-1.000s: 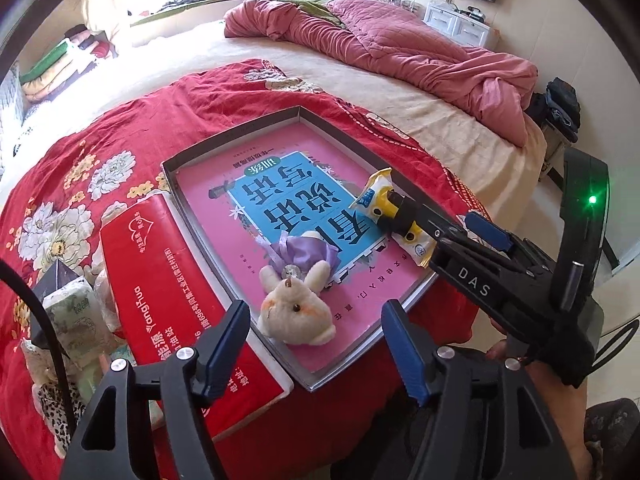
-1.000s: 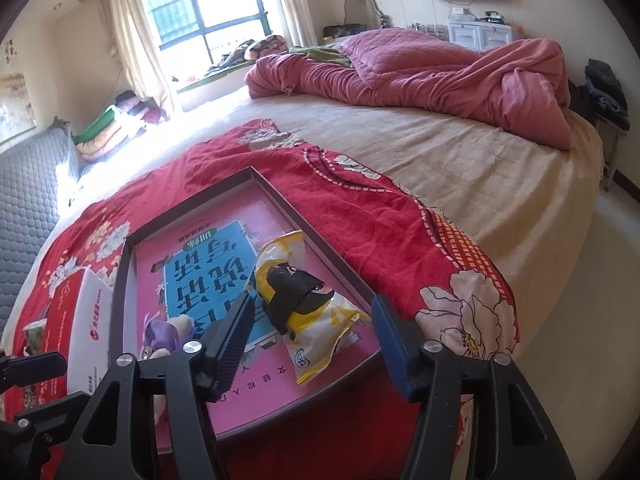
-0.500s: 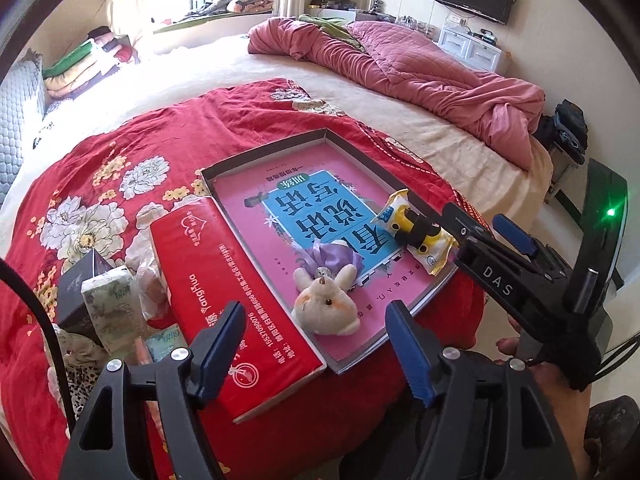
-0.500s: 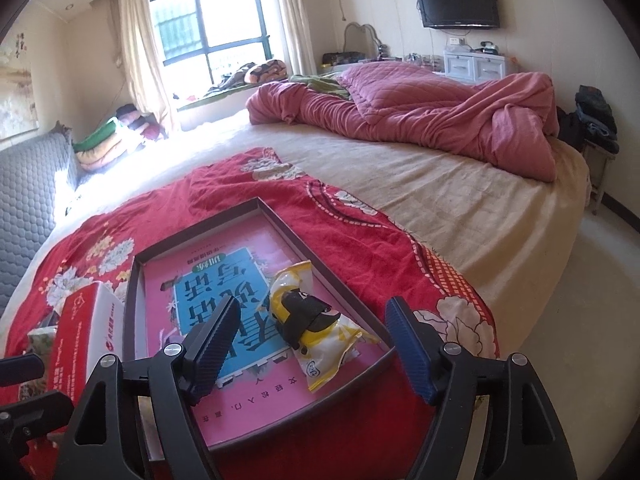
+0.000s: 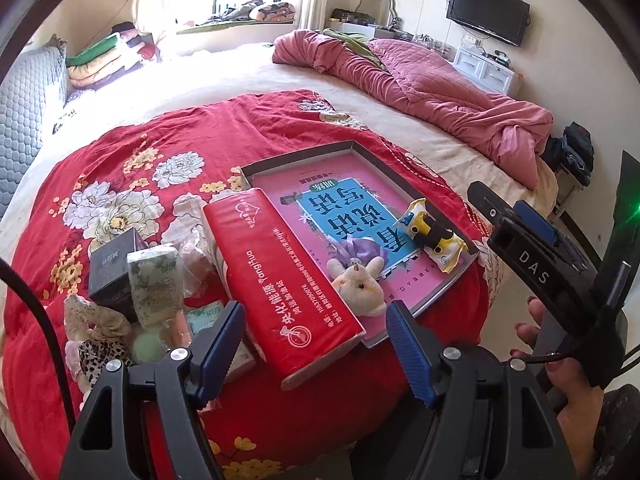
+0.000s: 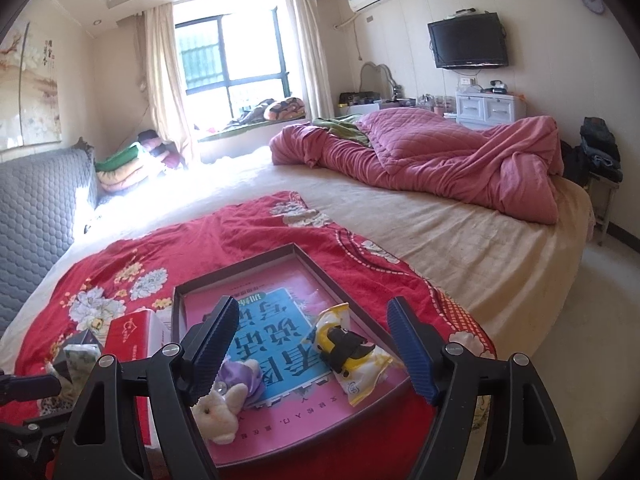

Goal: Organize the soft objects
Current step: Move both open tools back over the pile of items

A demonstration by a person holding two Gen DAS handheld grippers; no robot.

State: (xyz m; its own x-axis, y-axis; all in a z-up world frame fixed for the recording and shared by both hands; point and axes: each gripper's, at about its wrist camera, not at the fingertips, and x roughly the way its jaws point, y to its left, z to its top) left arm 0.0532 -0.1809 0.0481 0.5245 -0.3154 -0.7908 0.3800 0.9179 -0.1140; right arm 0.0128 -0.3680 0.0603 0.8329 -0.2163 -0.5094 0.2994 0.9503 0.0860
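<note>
A dark-rimmed tray (image 5: pixel 404 162) with a pink printed floor lies on the red floral blanket. In it are a plush bunny in a purple dress (image 5: pixel 360 286) and a yellow packaged toy (image 5: pixel 434 240). A long red tissue pack (image 5: pixel 280 280) rests along the tray's left rim. My left gripper (image 5: pixel 315 312) is open and empty, above the near end of the red pack and the bunny. My right gripper (image 6: pixel 312 308) is open and empty, held above and short of the tray (image 6: pixel 344 284). The yellow packet (image 6: pixel 352 354) and the bunny (image 6: pixel 218 412) lie below it, untouched.
Left of the red pack is a pile: a green-patterned tissue pack (image 5: pixel 154 280), a dark box (image 5: pixel 114 268), a leopard-print cloth (image 5: pixel 96 348) and other small packets. A pink quilt (image 6: pixel 440 156) is heaped on the far side of the bed. The bed's edge drops at the right.
Both grippers have drawn back and risen from the tray. The right jaws stand wider and have left the yellow packet lying in the tray. More of the left pile shows.
</note>
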